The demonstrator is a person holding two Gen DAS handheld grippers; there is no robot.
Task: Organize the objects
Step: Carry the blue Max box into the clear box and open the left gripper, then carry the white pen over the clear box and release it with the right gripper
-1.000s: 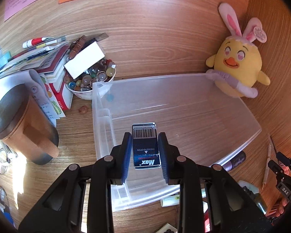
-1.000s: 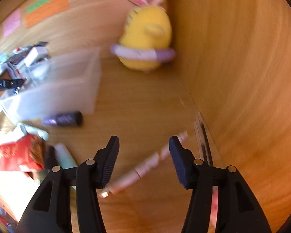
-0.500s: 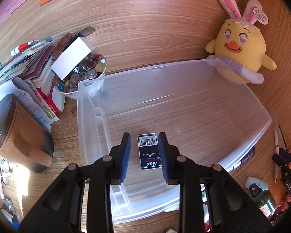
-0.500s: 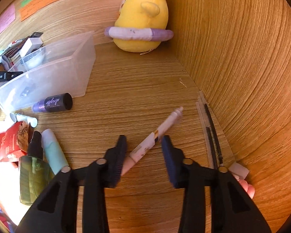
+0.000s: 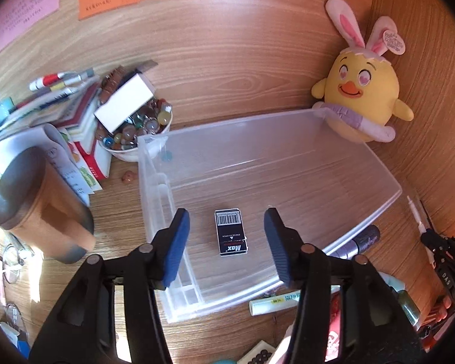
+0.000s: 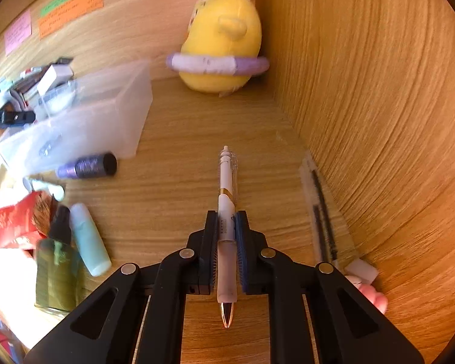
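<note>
The right gripper [image 6: 227, 236] has its jaws clamped on the pen [image 6: 226, 209], near the bench's right edge; lift it level and carry it to the clear box [image 5: 288, 163]; the left gripper [image 5: 226, 242] jaws are apart above the small black box [image 5: 230, 232] inside.

The wooden bench [image 6: 173, 151] carries a clear bin [image 5: 364, 230], a plush chick [image 5: 361, 97] in the corner, a purple tube [image 6: 86, 166] (beside the bin), a bead bowl [image 5: 130, 151] and a brown cup [image 5: 42, 206].
</note>
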